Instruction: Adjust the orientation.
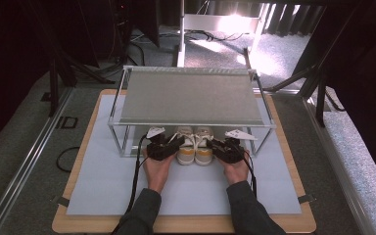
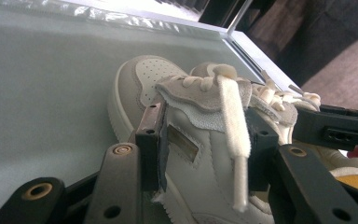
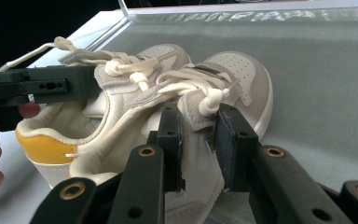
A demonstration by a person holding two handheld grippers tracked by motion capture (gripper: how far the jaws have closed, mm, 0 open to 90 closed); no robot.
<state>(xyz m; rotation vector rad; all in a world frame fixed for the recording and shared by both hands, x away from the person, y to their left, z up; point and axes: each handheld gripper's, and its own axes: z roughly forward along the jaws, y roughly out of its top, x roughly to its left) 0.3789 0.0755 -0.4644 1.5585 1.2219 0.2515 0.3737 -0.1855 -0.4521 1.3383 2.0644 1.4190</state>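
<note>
High view: pair of shoes at rack's 6 o'clock | left gripper, right gripper each clamped on a collar | light, soft uppers; grip padded rim

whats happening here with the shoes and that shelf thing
A person holds a gripper in each hand, and each one has hold of a small sneaker. The left gripper is clamped on the side of the left shoe, and the right gripper pinches the upper of the right shoe. The pair sits side by side on the bottom level of a metal-framed rack, toes pointing in under its upper shelf, heels toward the person.
</note>
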